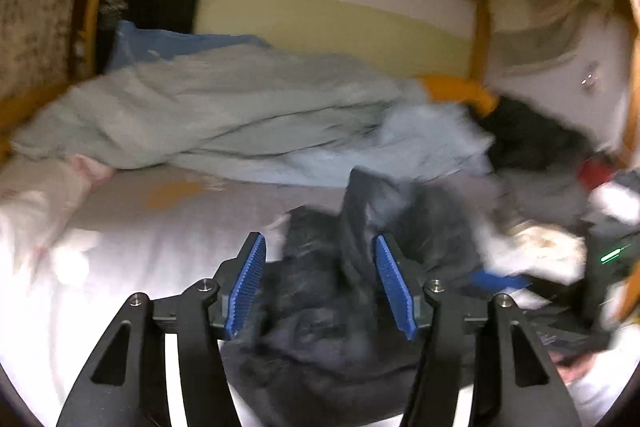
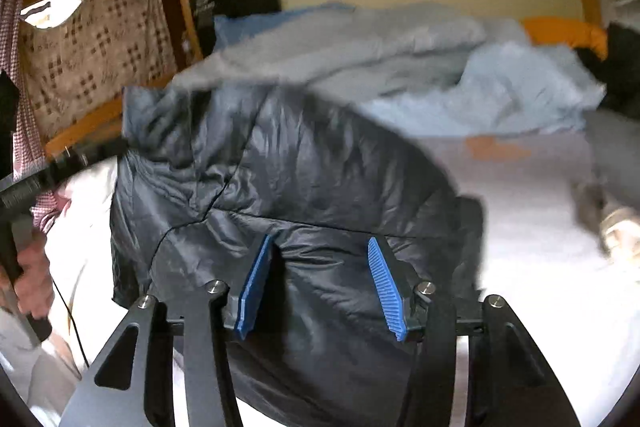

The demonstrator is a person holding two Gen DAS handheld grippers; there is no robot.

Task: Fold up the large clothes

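A dark puffy jacket lies bunched on the white bed sheet. My right gripper is shut on a thick fold of it, and the quilted fabric fills the gap between the blue pads. In the left wrist view the same jacket sits crumpled under and between the jaws of my left gripper. Those jaws stand apart, and the blue pads do not press on the cloth. A ridge of fabric rises beside the right pad. Both views are blurred.
A pale grey-blue duvet is heaped across the back of the bed, with an orange cloth and dark clothes at the right. A wooden bed frame and patterned curtain stand to the left. A person's hand shows at the left edge.
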